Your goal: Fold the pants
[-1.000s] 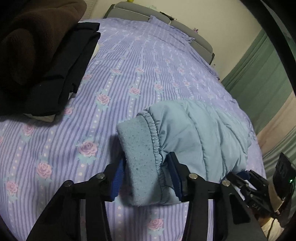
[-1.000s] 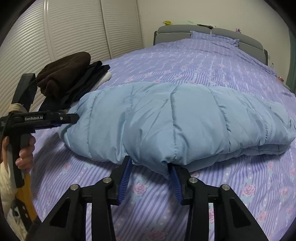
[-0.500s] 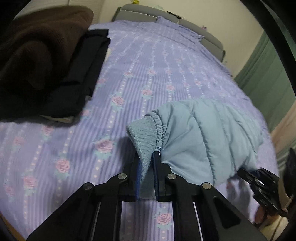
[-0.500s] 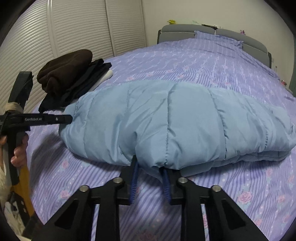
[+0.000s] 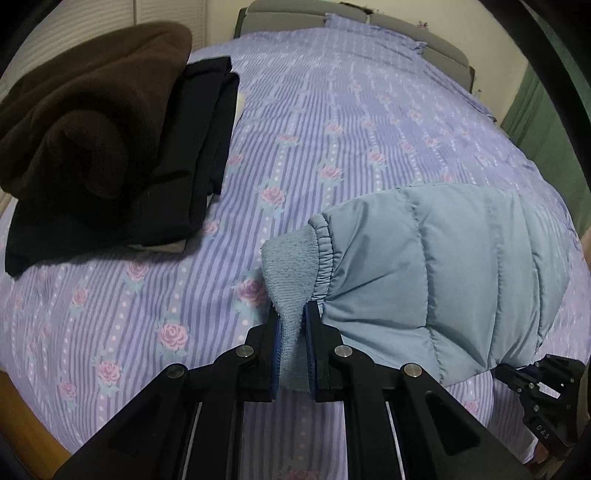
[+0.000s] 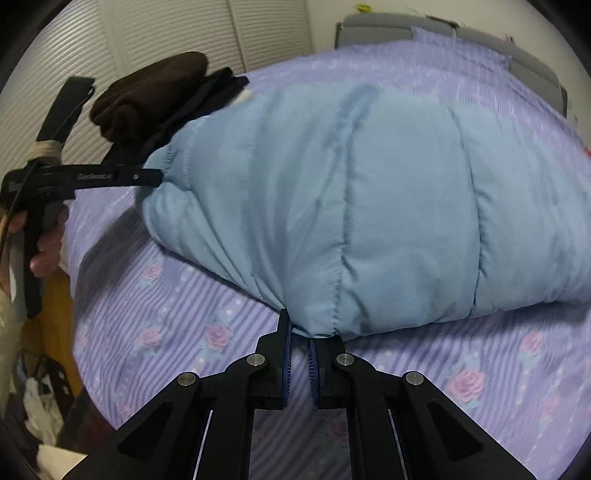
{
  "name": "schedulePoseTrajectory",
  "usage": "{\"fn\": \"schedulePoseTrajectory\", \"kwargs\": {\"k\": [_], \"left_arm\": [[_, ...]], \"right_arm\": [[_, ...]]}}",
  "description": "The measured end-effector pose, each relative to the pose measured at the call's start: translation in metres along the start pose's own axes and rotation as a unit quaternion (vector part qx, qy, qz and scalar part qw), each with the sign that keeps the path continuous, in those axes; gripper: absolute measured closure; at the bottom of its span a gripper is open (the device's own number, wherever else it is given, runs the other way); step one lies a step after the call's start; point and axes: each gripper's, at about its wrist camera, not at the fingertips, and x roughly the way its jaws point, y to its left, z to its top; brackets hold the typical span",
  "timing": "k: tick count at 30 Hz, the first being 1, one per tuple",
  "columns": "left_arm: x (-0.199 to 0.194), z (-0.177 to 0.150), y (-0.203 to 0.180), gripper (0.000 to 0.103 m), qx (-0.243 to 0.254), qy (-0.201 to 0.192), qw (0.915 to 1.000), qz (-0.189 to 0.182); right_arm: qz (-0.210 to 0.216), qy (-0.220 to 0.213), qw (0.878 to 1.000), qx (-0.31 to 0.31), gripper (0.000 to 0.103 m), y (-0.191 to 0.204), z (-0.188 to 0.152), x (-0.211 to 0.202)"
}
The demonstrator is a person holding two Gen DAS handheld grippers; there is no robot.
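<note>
Light blue quilted padded pants (image 5: 454,273) lie on the purple bed, with a ribbed knit cuff (image 5: 291,258) at the near end. My left gripper (image 5: 291,332) is shut on that cuff and holds it raised. In the right wrist view the pants (image 6: 388,192) fill the middle as a puffy bundle. My right gripper (image 6: 300,343) is shut on their lower edge and lifts it off the bed. The left gripper also shows in the right wrist view (image 6: 155,177), at the pants' left end. The right gripper shows in the left wrist view (image 5: 517,373).
A pile of brown (image 5: 88,122) and black folded clothes (image 5: 199,147) lies on the bed's left side. The purple floral bedspread (image 5: 332,122) runs to a grey headboard (image 5: 295,14). White slatted closet doors (image 6: 166,37) stand beyond the bed. The bed's near edge is just below my grippers.
Both grippers closed from open: the left on the knit cuff, the right on the pants' lower edge. The pants are now lifted and bunched up off the bed.
</note>
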Motion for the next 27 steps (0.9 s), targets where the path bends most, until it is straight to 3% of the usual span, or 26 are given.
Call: {"fn": "schedulePoseTrajectory", "kwargs": {"k": [3, 5, 9, 12, 14, 17, 20, 24, 27], "left_arm": [[-0.001, 0.000, -0.004, 0.090, 0.004, -0.001, 0.9999, 0.009], [-0.002, 0.000, -0.006, 0.090, 0.012, -0.005, 0.9998, 0.018], [-0.014, -0.007, -0.020, 0.088, 0.043, -0.014, 0.9982, 0.040], [-0.039, -0.012, -0.029, 0.083, 0.069, -0.042, 0.9946, 0.066], [-0.070, -0.015, -0.037, 0.067, 0.088, -0.085, 0.9893, 0.080], [-0.106, -0.016, -0.055, 0.063, 0.105, -0.122, 0.9853, 0.057], [-0.123, -0.016, -0.088, 0.062, 0.135, -0.143, 0.9803, 0.016], [-0.113, -0.010, -0.140, 0.065, 0.176, -0.149, 0.9723, -0.039], [-0.086, -0.004, -0.180, 0.068, 0.187, -0.126, 0.9692, -0.099]], "right_arm": [[-0.010, -0.015, 1.000, -0.004, 0.089, 0.004, 0.000, -0.013], [-0.044, -0.021, 0.999, -0.014, 0.082, 0.011, -0.002, -0.026], [-0.105, -0.070, 0.992, -0.017, 0.082, 0.021, -0.003, -0.072], [-0.105, -0.106, 0.989, 0.006, 0.082, 0.007, 0.006, -0.101], [-0.110, -0.130, 0.985, 0.014, 0.082, -0.008, 0.013, -0.113], [-0.140, -0.145, 0.979, 0.013, 0.078, -0.029, 0.019, -0.119], [-0.139, -0.162, 0.976, 0.040, 0.078, -0.058, 0.016, -0.127], [-0.143, -0.180, 0.968, 0.096, 0.077, -0.102, 0.006, -0.134], [-0.144, -0.176, 0.965, 0.130, 0.077, -0.130, 0.005, -0.132]]}}
